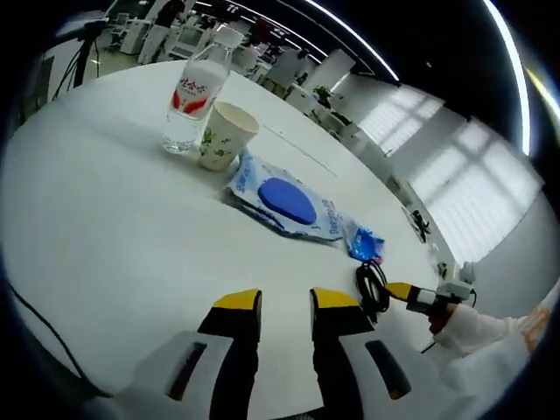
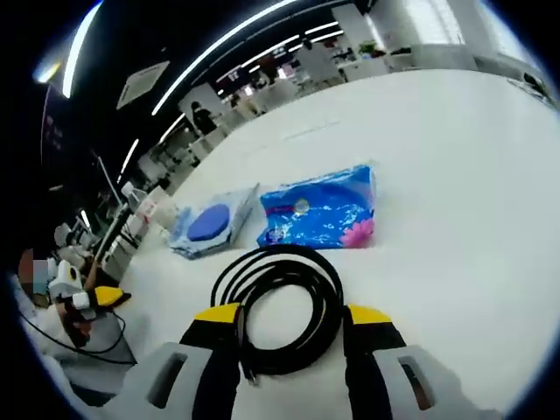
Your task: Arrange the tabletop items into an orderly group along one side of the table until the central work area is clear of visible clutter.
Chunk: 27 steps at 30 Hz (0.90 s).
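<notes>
1. The right tool (image 2: 293, 317) stood wide, its jaws straddling the cable (image 2: 282, 306), a black coil lying flat on the white counter (image 2: 455, 175). Whether the jaws touched the coil could not be told.
2. The left tool (image 1: 286, 300) was narrow and empty, over bare counter near the pouch (image 1: 284, 201).
3. The cable was judged light, limp and prone to uncoiling; a grip across several bunched loops at the near edge of the coil would serve best.
4. The tissue pack (image 2: 324, 210), just beyond the coil, was judged soft and slick-wrapped; grip across its short side.
5. The pouch was judged flat and floppy; pinch an edge.
6. The bottle (image 1: 194, 96) and paper cup (image 1: 224, 133) stood upright, side by side. The cup was judged light and crushable; grip it gently at mid-wall.
</notes>
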Each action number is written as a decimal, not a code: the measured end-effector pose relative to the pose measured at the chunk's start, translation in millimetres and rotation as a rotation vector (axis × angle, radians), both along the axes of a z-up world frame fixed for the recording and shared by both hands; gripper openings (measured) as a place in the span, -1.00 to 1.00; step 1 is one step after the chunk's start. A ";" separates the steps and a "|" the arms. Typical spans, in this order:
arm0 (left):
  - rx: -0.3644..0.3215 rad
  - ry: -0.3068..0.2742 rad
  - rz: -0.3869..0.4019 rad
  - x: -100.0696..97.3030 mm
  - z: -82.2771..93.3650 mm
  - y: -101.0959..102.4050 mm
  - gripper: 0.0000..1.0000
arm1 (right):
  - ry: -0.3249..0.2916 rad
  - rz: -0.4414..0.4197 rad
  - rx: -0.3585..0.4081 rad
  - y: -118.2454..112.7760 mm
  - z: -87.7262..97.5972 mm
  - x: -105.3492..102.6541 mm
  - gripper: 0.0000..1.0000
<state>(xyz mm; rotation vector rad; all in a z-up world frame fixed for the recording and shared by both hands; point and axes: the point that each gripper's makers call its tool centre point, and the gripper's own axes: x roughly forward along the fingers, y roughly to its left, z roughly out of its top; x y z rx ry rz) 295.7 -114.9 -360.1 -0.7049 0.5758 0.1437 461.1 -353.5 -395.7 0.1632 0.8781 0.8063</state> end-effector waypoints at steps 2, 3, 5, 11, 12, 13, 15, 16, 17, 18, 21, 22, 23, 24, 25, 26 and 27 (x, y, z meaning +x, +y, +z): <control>0.044 0.017 -0.027 -1.9 0.3 4.3 -0.43 | -0.025 0.019 -0.008 1.6 7.9 -4.7 -0.03; 0.061 0.018 -0.031 -2.5 3.1 6.3 -0.32 | -0.029 0.020 -0.006 1.9 10.6 -5.9 0.00; 0.101 0.017 -0.044 -4.1 9.1 13.0 0.00 | -0.026 0.020 0.019 1.4 18.3 -8.9 0.09; 0.153 0.000 -0.065 -14.7 17.9 43.4 0.53 | -0.077 0.055 0.037 1.7 34.4 -15.4 0.47; 0.156 -0.002 -0.063 -16.9 19.9 47.3 0.54 | -0.087 0.057 0.048 2.8 38.3 -15.9 0.54; 0.161 -0.002 -0.060 -19.7 23.0 52.4 0.59 | -0.089 0.059 0.053 3.0 40.2 -16.6 0.63; 0.175 0.001 -0.059 -24.1 26.5 58.9 0.73 | -0.087 0.062 0.053 1.3 41.6 -17.8 0.70; 0.200 0.009 -0.066 -28.6 26.7 65.5 0.81 | -0.082 0.068 0.050 -0.6 42.0 -20.1 0.71; 0.216 0.014 -0.073 -30.8 28.3 67.4 0.85 | -0.083 0.072 0.046 -2.2 42.4 -21.6 0.72; 0.232 0.021 -0.085 -34.1 31.6 68.4 0.90 | -0.084 0.077 0.039 -5.7 44.4 -24.8 0.73; 0.246 0.034 -0.097 -45.8 29.8 80.9 0.99 | -0.064 0.071 0.037 -13.2 48.2 -32.0 0.79; 0.245 0.040 -0.101 -50.7 30.1 83.0 0.99 | -0.056 0.067 0.040 -16.1 48.9 -34.2 0.81; 0.247 0.044 -0.104 -53.0 30.7 83.9 1.00 | -0.051 0.064 0.040 -18.1 49.2 -36.0 0.82; 0.250 0.049 -0.105 -55.7 30.8 85.1 1.00 | -0.048 0.063 0.038 -19.7 50.2 -38.2 0.83; 0.254 0.055 -0.105 -58.6 30.6 86.5 1.00 | -0.044 0.063 0.038 -21.6 51.8 -41.5 0.84; 0.257 0.065 -0.106 -63.6 29.0 93.0 1.00 | -0.039 0.062 0.037 -22.8 52.9 -44.3 0.85; 0.258 0.069 -0.105 -66.1 28.6 94.1 1.00 | -0.025 0.059 0.039 -24.4 53.4 -48.7 0.85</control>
